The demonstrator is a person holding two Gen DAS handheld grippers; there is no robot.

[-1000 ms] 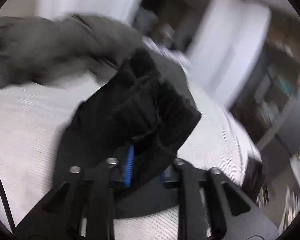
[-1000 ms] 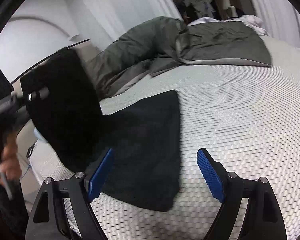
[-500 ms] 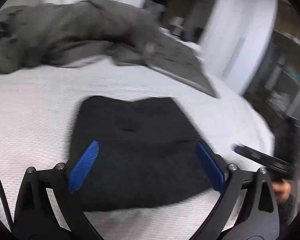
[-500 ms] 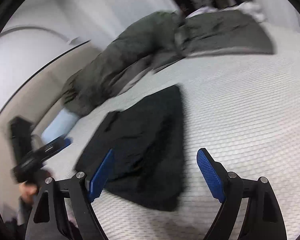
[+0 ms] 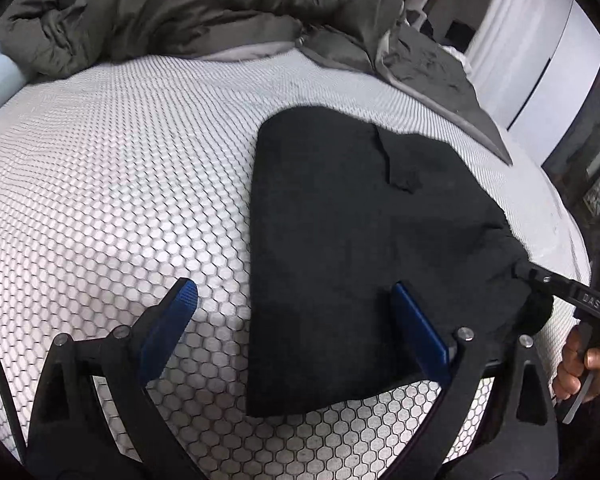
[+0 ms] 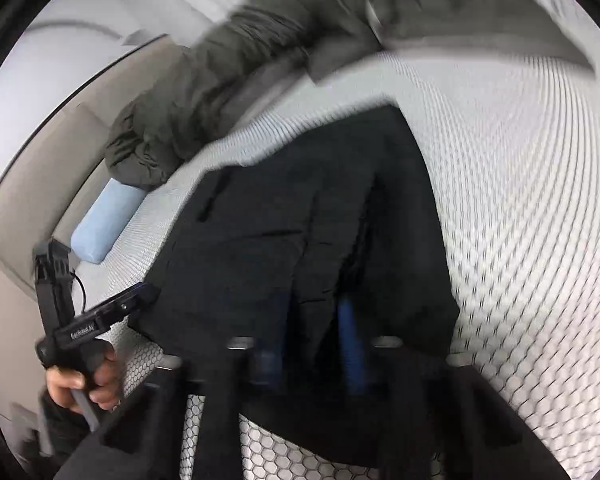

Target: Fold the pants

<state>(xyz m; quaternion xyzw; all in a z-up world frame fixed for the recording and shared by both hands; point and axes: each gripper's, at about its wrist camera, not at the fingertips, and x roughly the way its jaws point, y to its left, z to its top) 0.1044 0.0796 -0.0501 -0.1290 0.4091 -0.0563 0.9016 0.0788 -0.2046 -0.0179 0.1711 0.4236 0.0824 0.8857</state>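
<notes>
Dropped from the left hand-held gripper (image 5: 292,320) since a second ago, the black pants (image 5: 360,232) now lie folded flat on the bed (image 5: 120,168); its jaws stand spread over their near edge, likely to square the fold. From the right wrist, blurred, the right hand-held gripper (image 6: 312,336) has just been closing and seems to pinch the pants' near hem, probably to carry it over.
</notes>
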